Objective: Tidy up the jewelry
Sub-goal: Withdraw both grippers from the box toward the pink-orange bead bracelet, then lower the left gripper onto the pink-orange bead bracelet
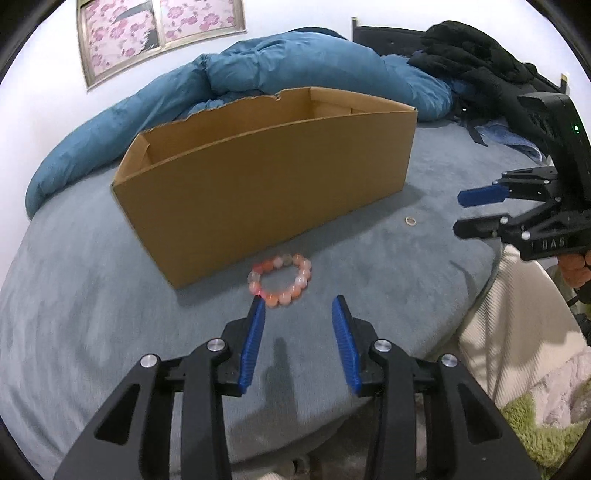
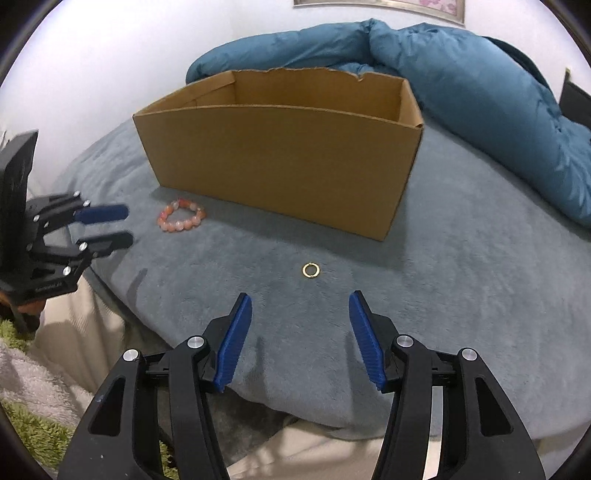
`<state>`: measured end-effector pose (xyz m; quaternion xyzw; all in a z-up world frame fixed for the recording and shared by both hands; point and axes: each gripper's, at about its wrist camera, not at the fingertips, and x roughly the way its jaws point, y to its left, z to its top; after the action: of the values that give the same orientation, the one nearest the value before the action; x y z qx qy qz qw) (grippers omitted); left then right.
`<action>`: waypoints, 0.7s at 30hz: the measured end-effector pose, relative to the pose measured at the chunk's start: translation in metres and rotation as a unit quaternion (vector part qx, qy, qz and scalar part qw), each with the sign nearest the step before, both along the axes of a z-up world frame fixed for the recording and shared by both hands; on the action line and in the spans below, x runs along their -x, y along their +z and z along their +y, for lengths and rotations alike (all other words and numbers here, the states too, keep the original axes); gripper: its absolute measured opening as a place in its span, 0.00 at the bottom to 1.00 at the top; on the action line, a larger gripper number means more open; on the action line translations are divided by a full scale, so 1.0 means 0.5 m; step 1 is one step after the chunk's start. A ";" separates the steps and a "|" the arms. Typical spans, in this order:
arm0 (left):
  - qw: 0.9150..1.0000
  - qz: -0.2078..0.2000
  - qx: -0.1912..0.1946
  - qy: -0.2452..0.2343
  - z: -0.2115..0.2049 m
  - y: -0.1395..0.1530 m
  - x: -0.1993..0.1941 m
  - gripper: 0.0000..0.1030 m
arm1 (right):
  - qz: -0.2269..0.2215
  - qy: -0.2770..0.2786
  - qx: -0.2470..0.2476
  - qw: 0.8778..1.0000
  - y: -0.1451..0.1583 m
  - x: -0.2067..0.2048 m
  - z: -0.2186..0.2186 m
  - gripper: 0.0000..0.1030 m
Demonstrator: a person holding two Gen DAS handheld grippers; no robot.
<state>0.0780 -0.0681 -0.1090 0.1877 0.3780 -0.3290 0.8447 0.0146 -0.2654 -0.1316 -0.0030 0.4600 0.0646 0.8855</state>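
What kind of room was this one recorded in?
Most likely a bedroom: the work surface is a bed with a grey blanket, a rumpled blue duvet lies behind the cardboard box, and dark clothes are piled nearby.

Colours on and around the bed

Plain tan cardboard box (image 1: 266, 173); pink-and-orange beaded bracelet (image 1: 281, 279); small gold ring (image 2: 310, 270); grey-blue blanket (image 1: 92, 295); teal duvet (image 1: 236, 70); black clothes (image 1: 476, 51); black grippers with blue pads (image 1: 255, 343); pink floral pattern on a silver-framed picture (image 1: 159, 29); green shaggy rug (image 1: 550, 432).
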 end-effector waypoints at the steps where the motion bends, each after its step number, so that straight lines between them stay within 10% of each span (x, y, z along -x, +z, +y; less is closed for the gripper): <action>1: 1.000 -0.006 -0.004 -0.004 -0.007 -0.002 -0.005 0.35 | 0.001 0.003 0.001 1.000 -0.003 -0.004 0.003 0.51; 13: 0.999 -0.003 -0.033 -0.026 -0.056 -0.054 -0.064 0.35 | 0.013 0.018 0.004 1.000 -0.023 -0.041 -0.001 0.43; 21: 0.999 0.015 -0.032 -0.019 -0.057 -0.075 -0.066 0.09 | 0.025 0.012 -0.005 1.000 -0.036 -0.057 -0.007 0.43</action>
<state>0.1111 -0.0967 -0.1463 0.2164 0.3976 -0.3358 0.8260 0.0432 -0.2691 -0.1498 -0.0027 0.4814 0.0780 0.8730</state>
